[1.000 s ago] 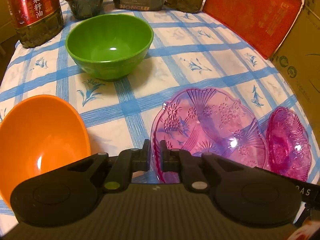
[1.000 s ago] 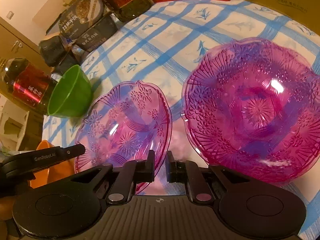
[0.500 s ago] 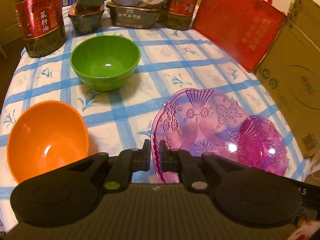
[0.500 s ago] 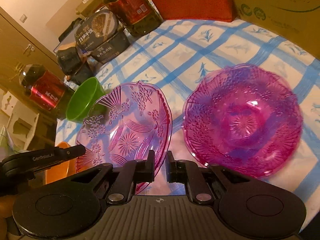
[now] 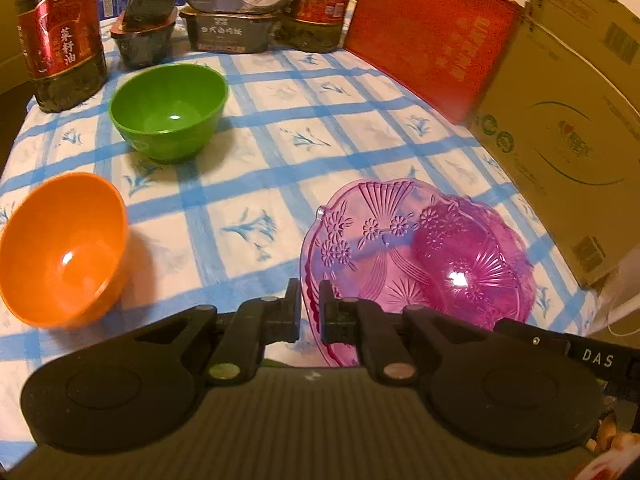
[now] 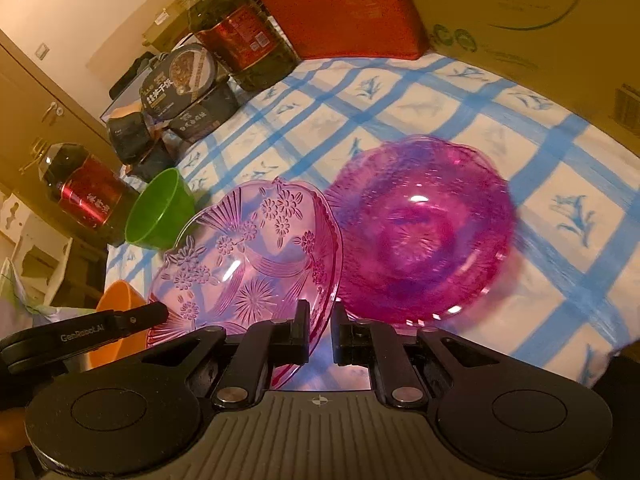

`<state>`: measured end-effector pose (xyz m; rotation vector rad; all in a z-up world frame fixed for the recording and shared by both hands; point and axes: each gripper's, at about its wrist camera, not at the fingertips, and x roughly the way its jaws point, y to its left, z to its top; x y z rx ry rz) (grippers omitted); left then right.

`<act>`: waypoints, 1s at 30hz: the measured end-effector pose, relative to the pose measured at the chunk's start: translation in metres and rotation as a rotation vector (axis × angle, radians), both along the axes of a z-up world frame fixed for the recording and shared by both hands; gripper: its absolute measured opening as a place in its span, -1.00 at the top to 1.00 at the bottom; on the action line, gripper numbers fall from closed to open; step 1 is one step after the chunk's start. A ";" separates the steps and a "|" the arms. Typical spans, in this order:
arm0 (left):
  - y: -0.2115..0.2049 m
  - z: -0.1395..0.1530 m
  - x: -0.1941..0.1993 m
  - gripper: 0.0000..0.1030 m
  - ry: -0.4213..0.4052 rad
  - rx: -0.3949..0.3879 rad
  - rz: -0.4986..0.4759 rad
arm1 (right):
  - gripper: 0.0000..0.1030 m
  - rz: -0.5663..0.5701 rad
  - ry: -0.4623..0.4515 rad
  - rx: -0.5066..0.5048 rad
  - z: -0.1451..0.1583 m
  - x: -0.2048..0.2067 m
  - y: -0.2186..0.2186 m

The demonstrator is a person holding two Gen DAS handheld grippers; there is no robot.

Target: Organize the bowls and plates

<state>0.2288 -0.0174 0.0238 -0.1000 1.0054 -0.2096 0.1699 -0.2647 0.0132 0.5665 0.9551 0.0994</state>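
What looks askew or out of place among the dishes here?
The pale pink plate is tilted, off the tablecloth, pinched at its rim by both grippers, partly overlapping the darker pink plate. The orange bowl leans sideways. Nothing looks spilled or broken.

Left claw [image 5: 309, 307] angled steeply down, jaws pinched on the edge of the pink plate [image 5: 372, 240]. Right claw [image 6: 320, 330] tilted down too, clamped on the same plate's rim.

magenta plate [image 6: 420, 232]: motion-blurred | cardboard box [image 5: 568, 128]: cut off at frame edge
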 end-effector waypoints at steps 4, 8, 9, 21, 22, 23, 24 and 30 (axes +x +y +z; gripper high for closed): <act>-0.013 0.000 -0.009 0.87 0.005 -0.006 -0.018 | 0.80 -0.013 -0.003 0.000 -0.001 -0.010 -0.014; -0.029 -0.002 -0.015 0.87 0.005 -0.008 -0.034 | 0.80 -0.028 -0.001 0.003 0.000 -0.020 -0.031; -0.033 -0.003 -0.016 0.87 0.006 -0.011 -0.039 | 0.80 -0.033 -0.001 0.004 0.000 -0.023 -0.035; -0.085 -0.012 -0.005 0.85 0.019 -0.041 -0.054 | 0.80 -0.045 -0.034 -0.061 0.005 -0.016 -0.083; -0.088 -0.014 -0.003 0.85 0.020 -0.043 -0.050 | 0.80 -0.038 -0.037 -0.067 0.005 -0.013 -0.086; -0.091 -0.015 0.000 0.85 0.021 -0.043 -0.048 | 0.80 -0.031 -0.037 -0.073 0.004 -0.009 -0.089; -0.094 -0.016 0.003 0.85 0.022 -0.043 -0.045 | 0.80 -0.023 -0.038 -0.078 0.004 -0.005 -0.092; -0.109 -0.025 0.016 0.85 0.019 -0.039 -0.026 | 0.80 0.010 -0.038 -0.097 -0.007 0.015 -0.108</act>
